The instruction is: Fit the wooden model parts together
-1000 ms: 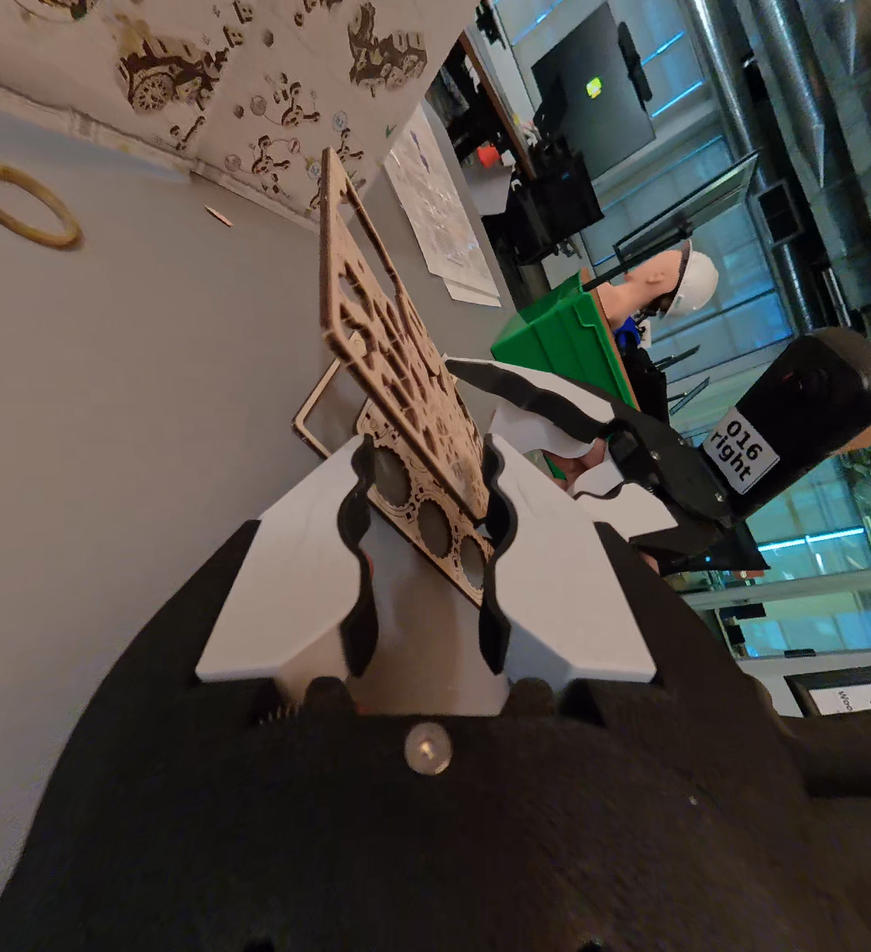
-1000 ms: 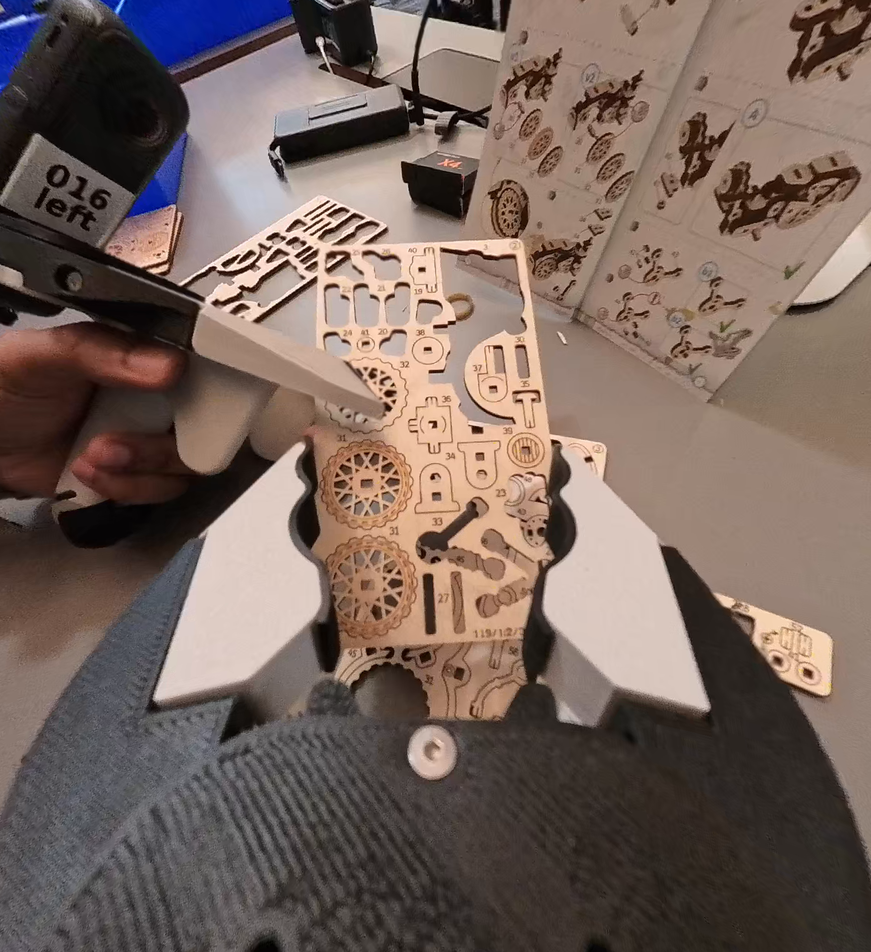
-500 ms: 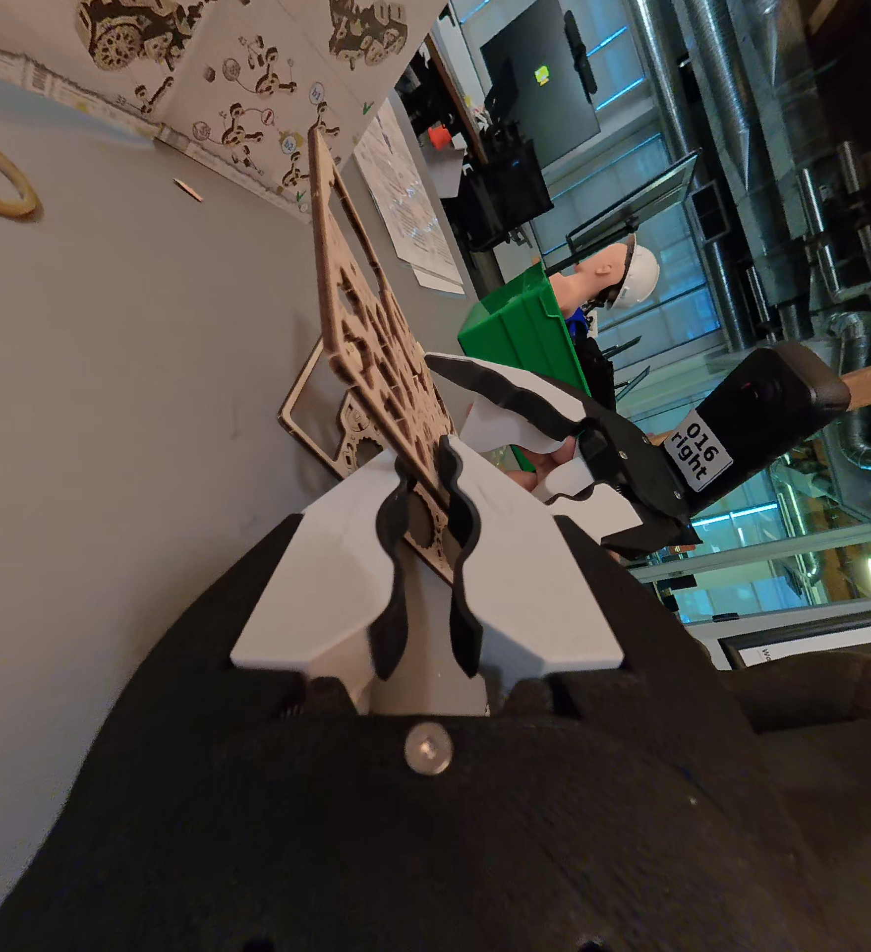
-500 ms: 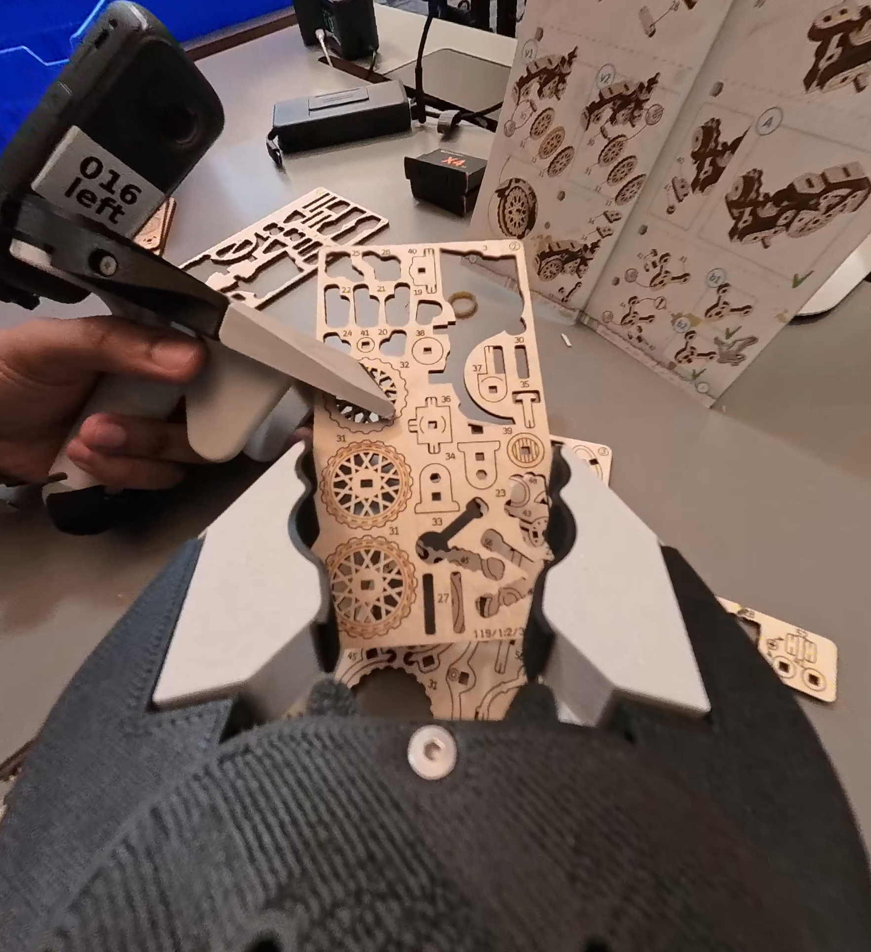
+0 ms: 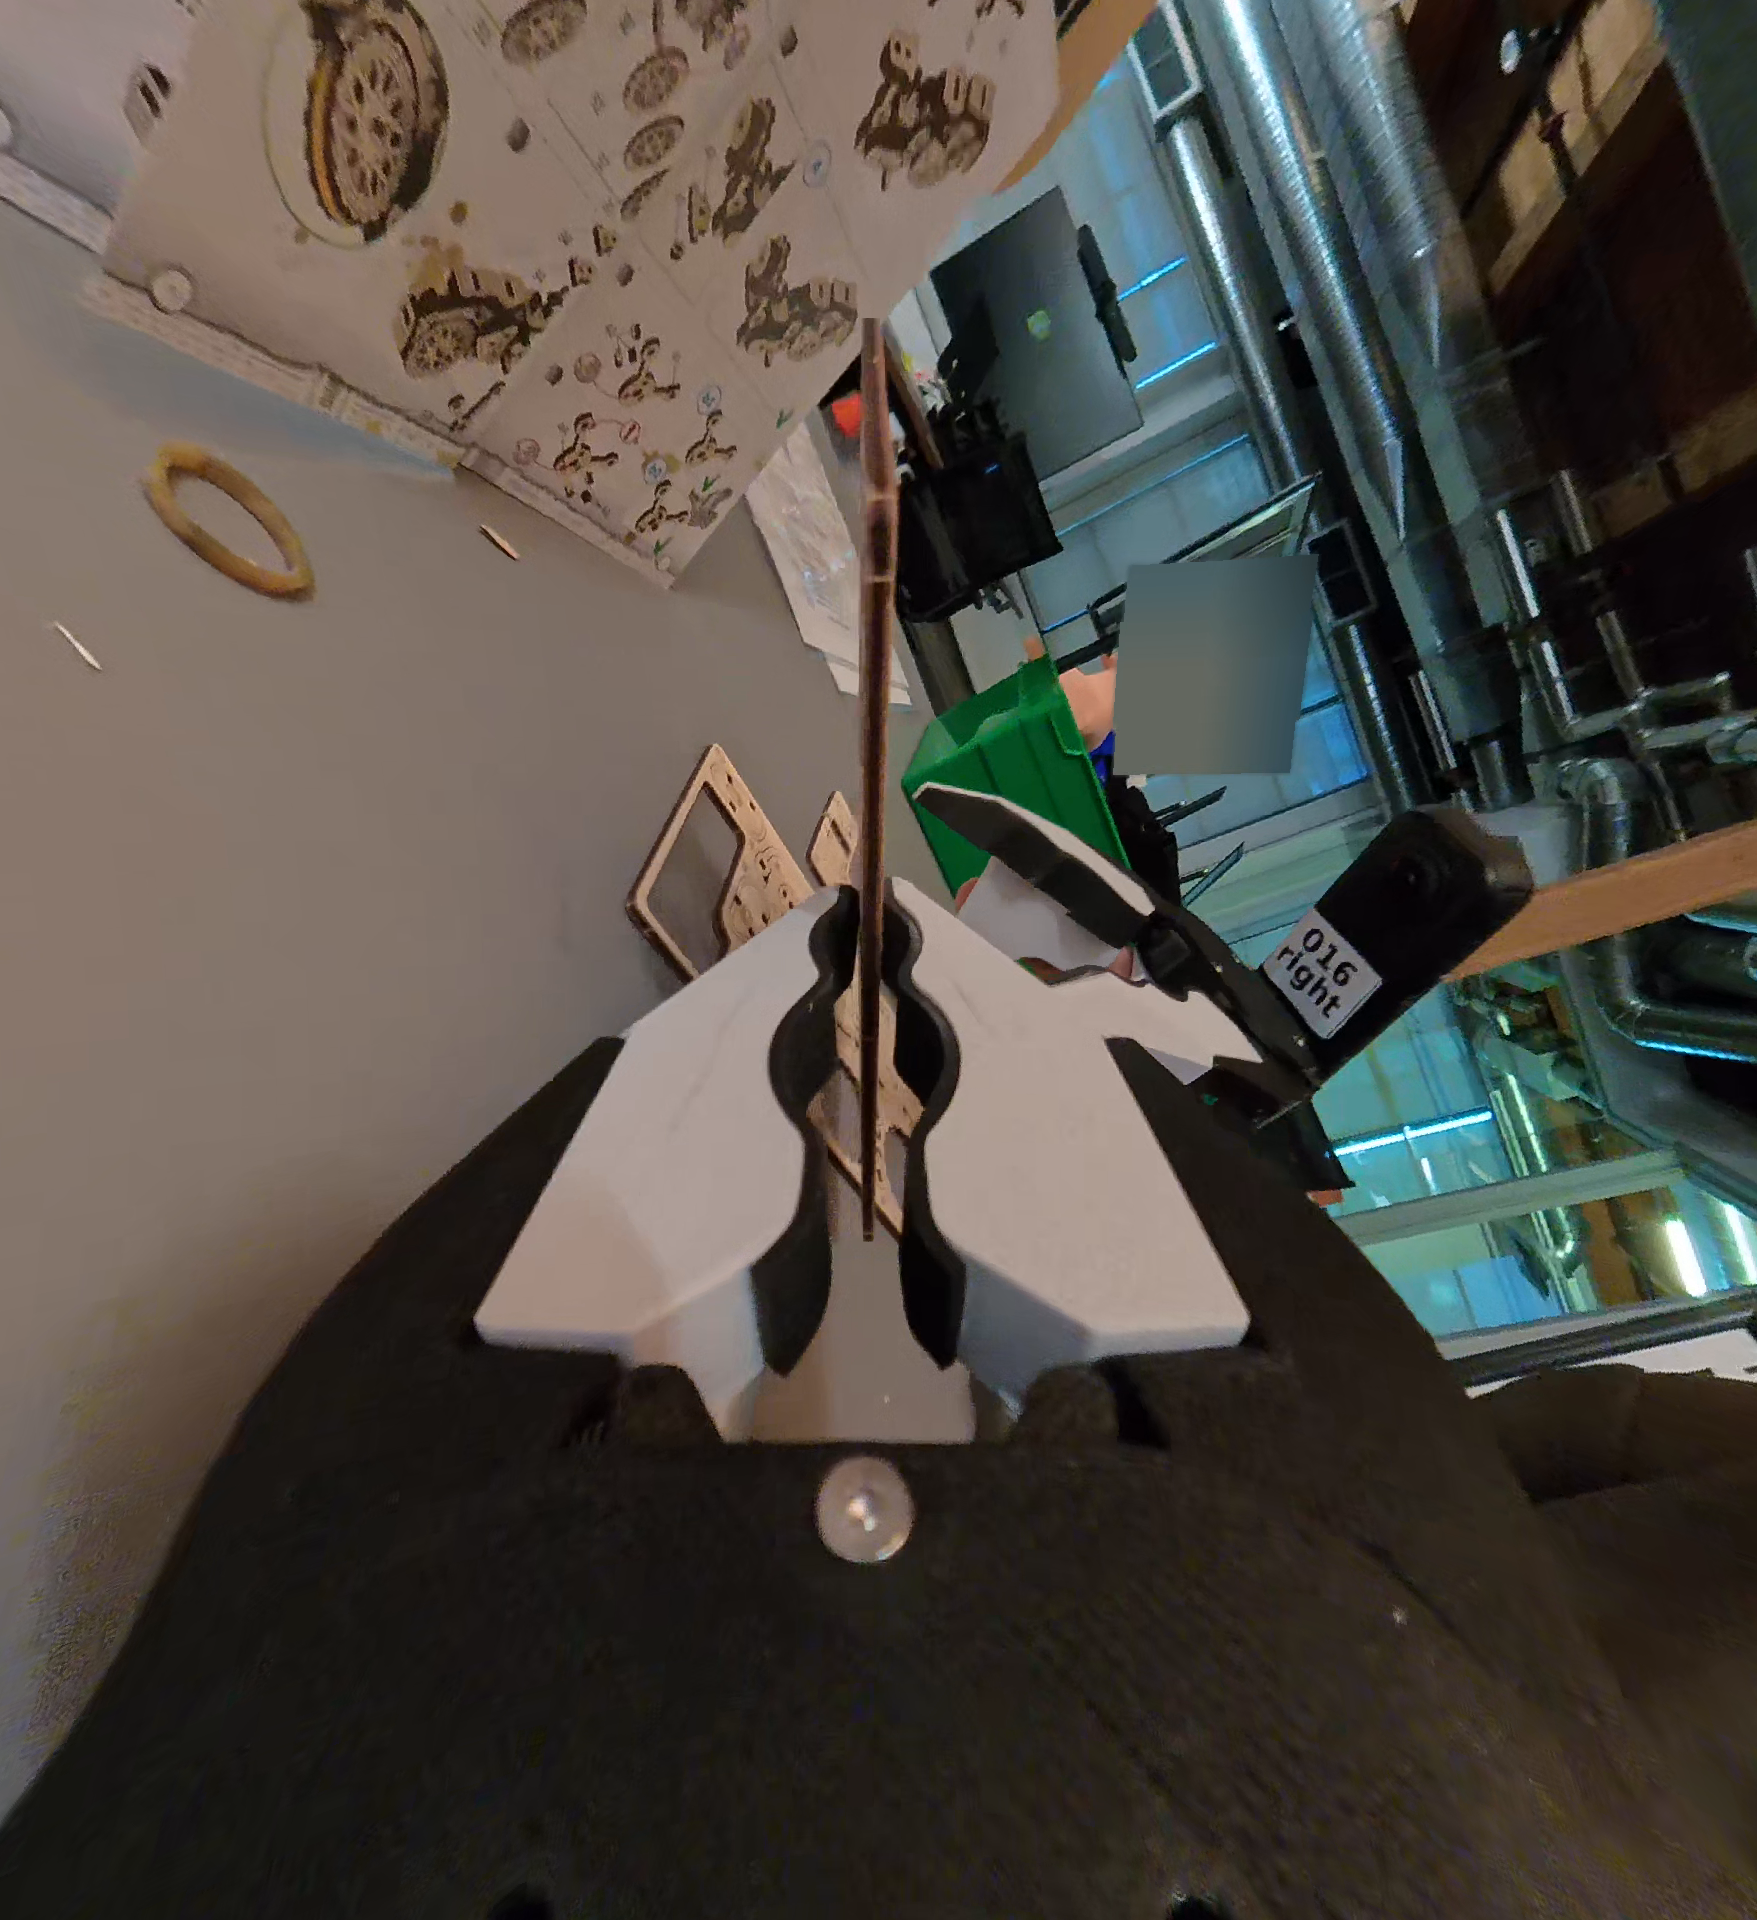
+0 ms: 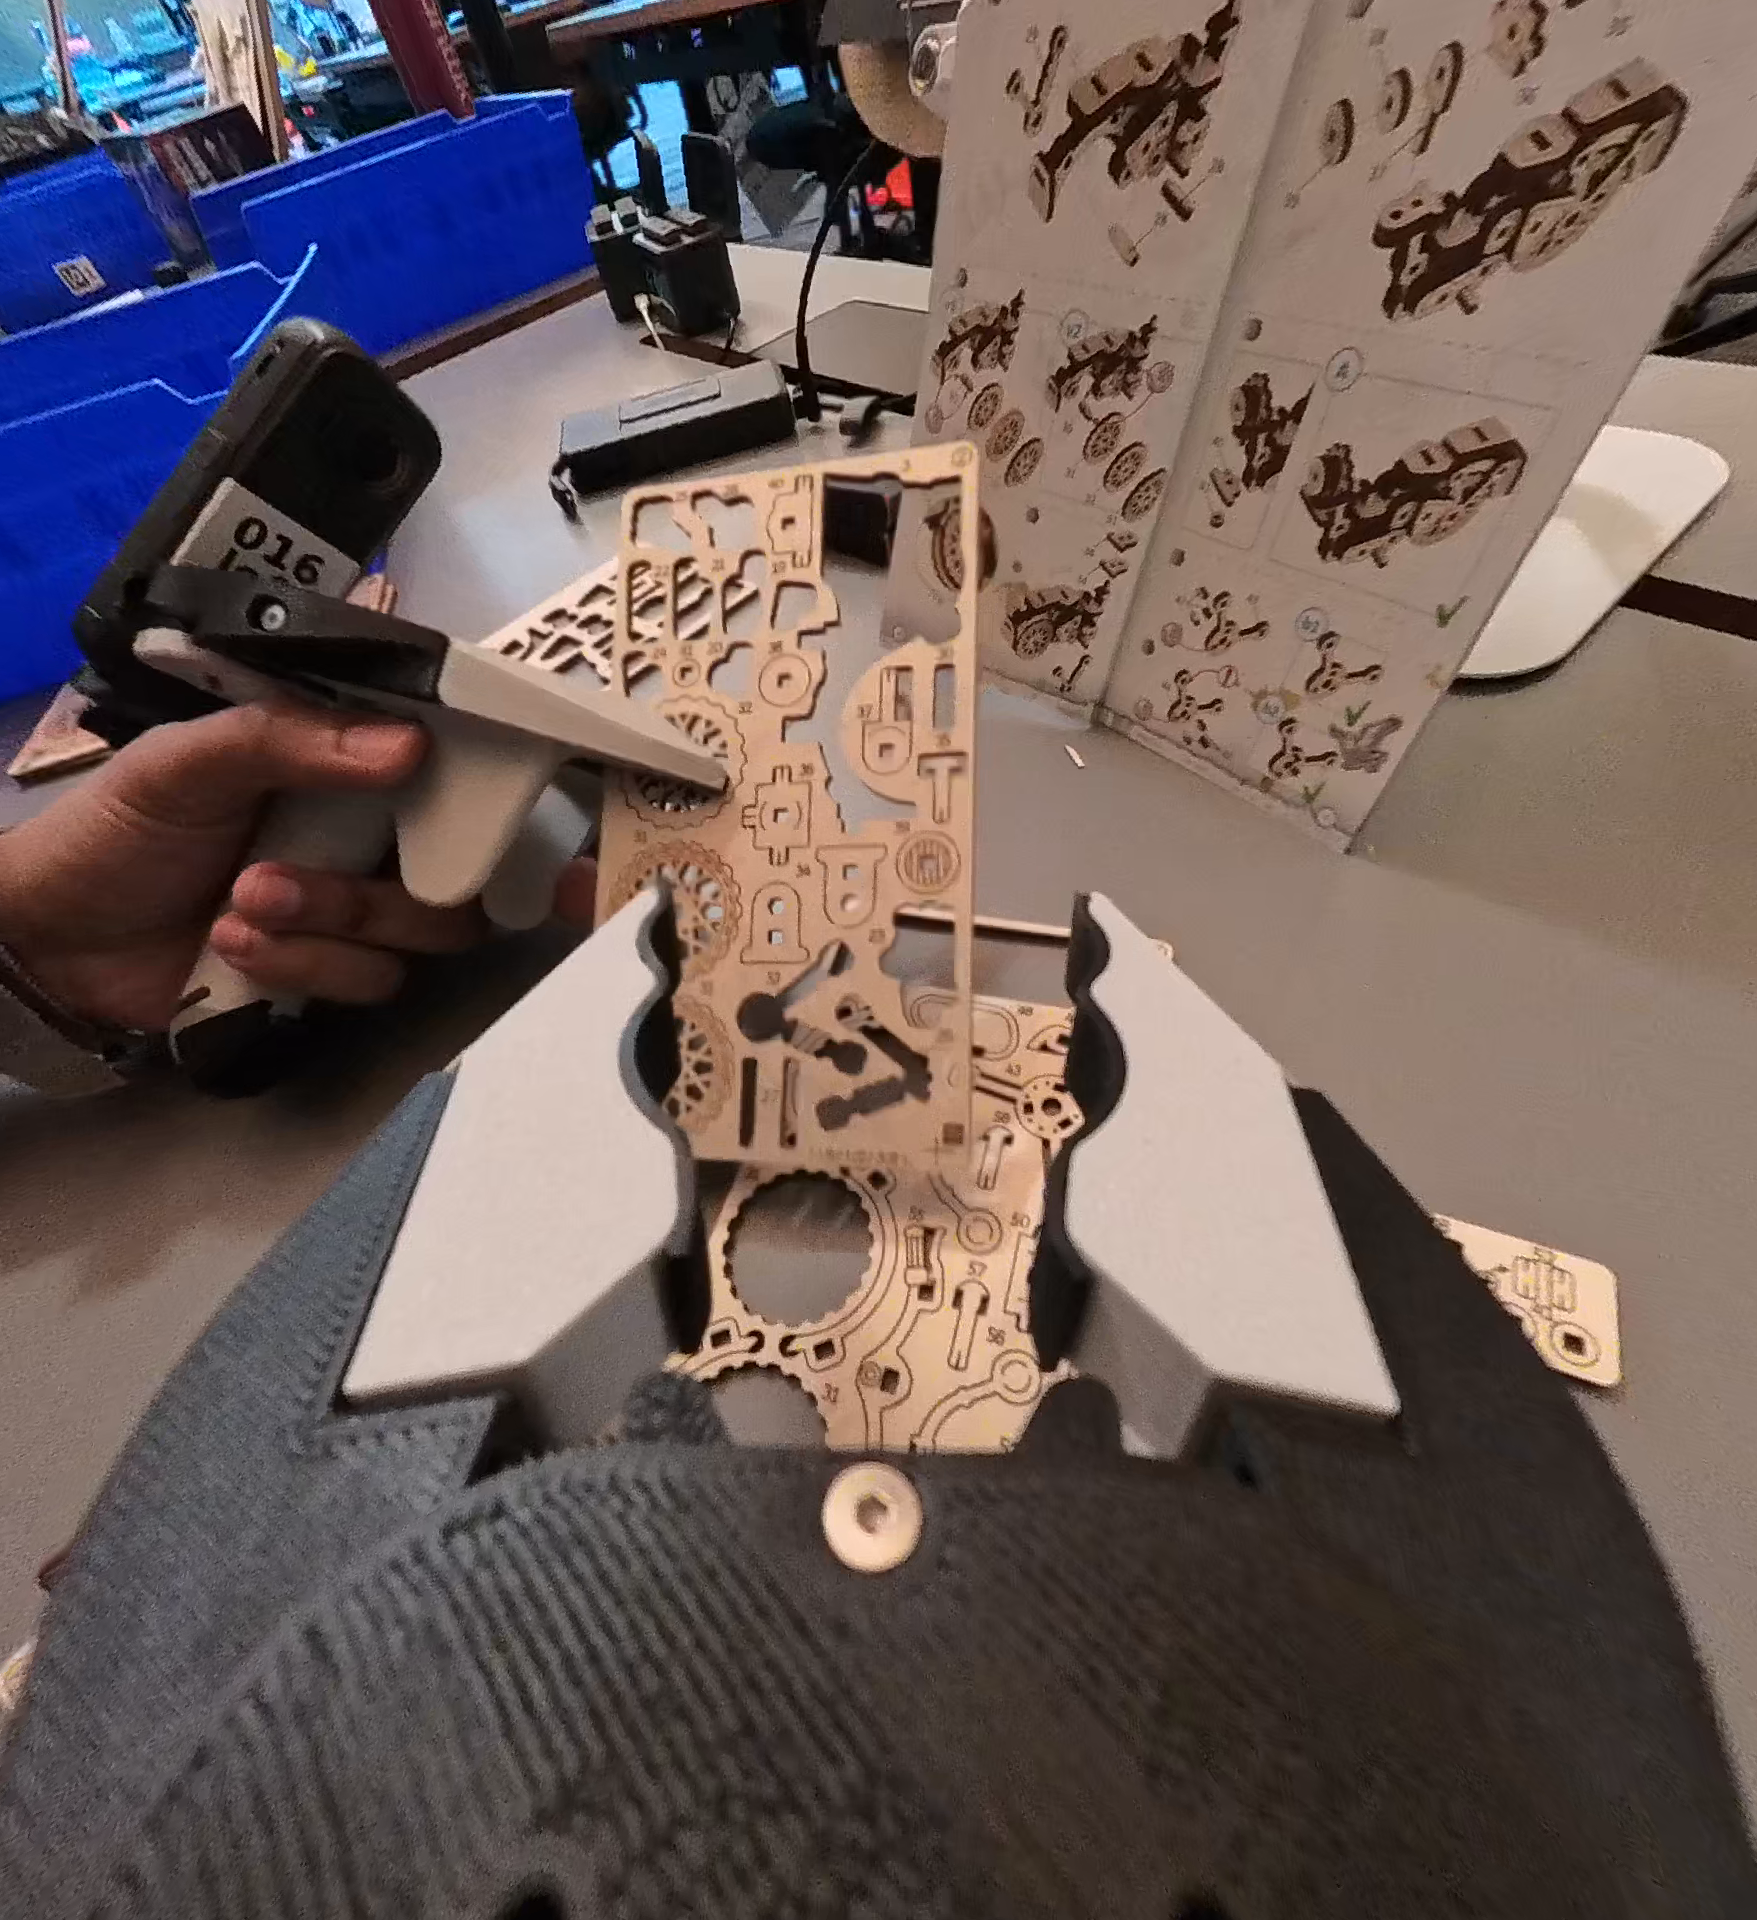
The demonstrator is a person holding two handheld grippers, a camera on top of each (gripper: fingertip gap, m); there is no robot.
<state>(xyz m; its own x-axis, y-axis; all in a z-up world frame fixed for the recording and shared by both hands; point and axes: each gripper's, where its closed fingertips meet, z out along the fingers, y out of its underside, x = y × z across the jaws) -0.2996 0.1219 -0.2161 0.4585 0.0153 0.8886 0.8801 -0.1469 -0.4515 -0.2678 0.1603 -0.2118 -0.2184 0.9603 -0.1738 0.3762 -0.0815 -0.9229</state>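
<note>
The right gripper (image 6: 869, 1049) stands spread, its fingers clear of the laser-cut plywood sheet (image 6: 832, 831), which is upright just ahead of it. The left gripper (image 5: 869, 935) pinches that sheet by its left edge, held level by a hand (image 6: 178, 883). Thin, light and brittle around the cut-outs, the sheet seems best gripped on solid border. Farther off stands the instruction sheet (image 6: 1269, 416).

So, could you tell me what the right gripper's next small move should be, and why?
Probably ease the right gripper in to pinch a part still seated in the wooden sheet. The left gripper is shut on the sheet's edge and holds it upright, while the right one is open, its fingers astride the sheet's lower end, not gripping it.
</note>
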